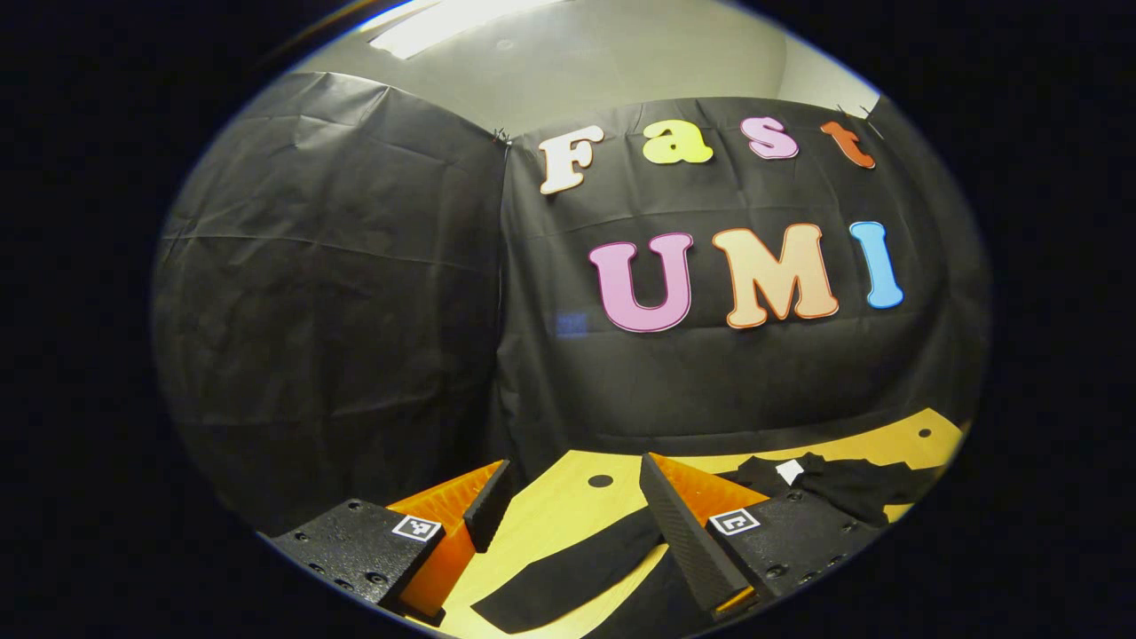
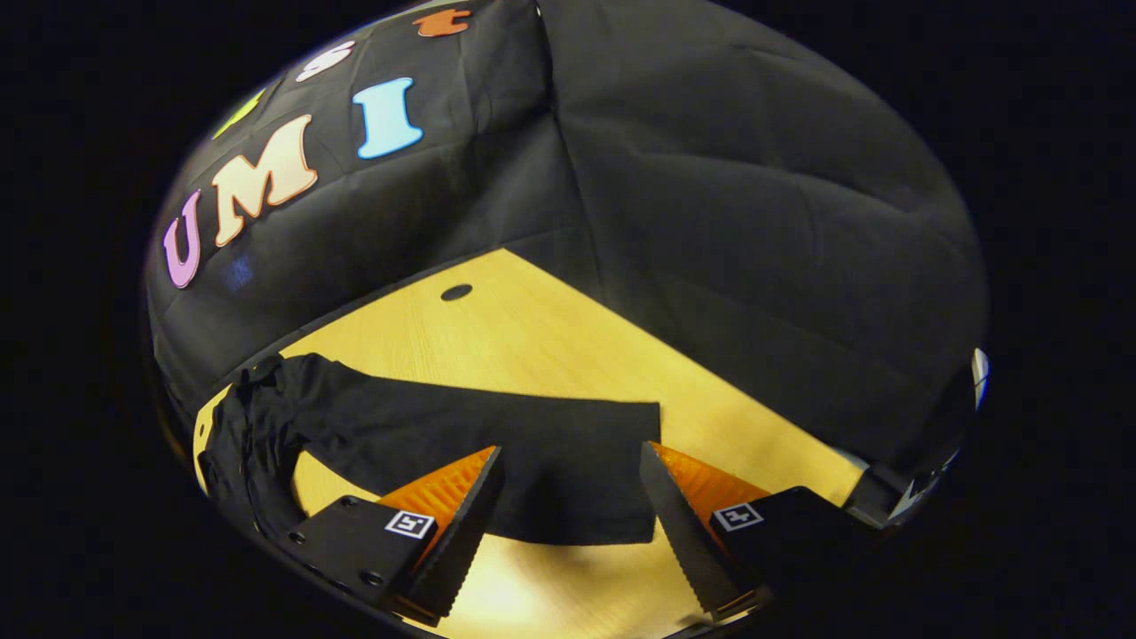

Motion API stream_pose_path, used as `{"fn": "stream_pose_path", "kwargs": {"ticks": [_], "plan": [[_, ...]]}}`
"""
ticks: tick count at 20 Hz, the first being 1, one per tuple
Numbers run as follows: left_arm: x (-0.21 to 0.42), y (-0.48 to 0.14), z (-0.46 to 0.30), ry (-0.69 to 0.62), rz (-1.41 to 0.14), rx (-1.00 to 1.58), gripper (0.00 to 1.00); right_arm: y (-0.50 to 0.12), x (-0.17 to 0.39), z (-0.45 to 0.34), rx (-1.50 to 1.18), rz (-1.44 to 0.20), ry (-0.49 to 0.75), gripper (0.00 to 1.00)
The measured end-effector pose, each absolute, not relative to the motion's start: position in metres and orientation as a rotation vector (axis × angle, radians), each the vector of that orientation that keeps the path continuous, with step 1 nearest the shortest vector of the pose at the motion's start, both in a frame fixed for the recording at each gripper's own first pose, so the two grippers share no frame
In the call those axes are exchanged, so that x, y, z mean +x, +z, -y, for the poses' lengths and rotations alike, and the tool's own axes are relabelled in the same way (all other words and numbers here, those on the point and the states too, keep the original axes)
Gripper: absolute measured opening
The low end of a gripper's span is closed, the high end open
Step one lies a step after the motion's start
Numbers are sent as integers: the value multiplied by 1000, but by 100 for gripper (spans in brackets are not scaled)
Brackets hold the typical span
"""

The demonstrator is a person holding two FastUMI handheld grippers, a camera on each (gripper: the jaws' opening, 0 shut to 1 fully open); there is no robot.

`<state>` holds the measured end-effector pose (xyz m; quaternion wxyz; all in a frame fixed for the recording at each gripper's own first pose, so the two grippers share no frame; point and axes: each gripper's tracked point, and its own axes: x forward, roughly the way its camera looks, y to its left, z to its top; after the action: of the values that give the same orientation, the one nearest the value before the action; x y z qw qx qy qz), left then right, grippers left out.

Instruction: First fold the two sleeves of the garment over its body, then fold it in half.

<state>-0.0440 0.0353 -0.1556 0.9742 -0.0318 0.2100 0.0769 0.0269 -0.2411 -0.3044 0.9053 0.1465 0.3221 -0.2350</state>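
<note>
Both grippers, left gripper (image 1: 568, 519) and right gripper (image 2: 568, 506), spread above garment (image 2: 497, 444) on table (image 2: 532, 328).

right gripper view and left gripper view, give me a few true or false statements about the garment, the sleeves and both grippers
1. The right gripper is open, with a sleeve lying flat beyond its fingers. True.
2. The left gripper is shut on the garment. False: it is open and presses on nothing.
3. Both sleeves are already folded over the body. False: the sleeve in the right gripper view stretches out across the wooden table, and the other sleeve lies spread out in the left gripper view.
4. The garment is black. True.
5. A white tag shows at the garment's neck in the left gripper view. True.
</note>
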Motion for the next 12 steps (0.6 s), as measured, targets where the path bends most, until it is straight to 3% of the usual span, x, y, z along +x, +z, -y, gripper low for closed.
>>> {"fn": "stream_pose_path", "kwargs": {"ticks": [1, 2, 4, 5, 7, 8, 12], "plan": [[-45, -156, -35, 162, -427, -73, 94, -309, 27, 242, 317, -677, -487, 93], [-46, -157, -36, 168, -428, -81, 94, -314, 25, 243, 327, -686, -492, 98], [-48, -159, -39, 178, -430, -84, 93, -322, 23, 243, 322, -717, -497, 93], [-49, -160, -41, 182, -433, -83, 94, -321, 26, 245, 299, -713, -495, 98], [-54, -162, -45, 190, -441, -90, 93, -324, 24, 245, 257, -735, -478, 93], [-56, -163, -45, 190, -445, -97, 93, -325, 24, 247, 230, -743, -474, 96], [-59, -170, -39, 187, -470, -137, 94, -326, 23, 248, 156, -753, -467, 94]]}}
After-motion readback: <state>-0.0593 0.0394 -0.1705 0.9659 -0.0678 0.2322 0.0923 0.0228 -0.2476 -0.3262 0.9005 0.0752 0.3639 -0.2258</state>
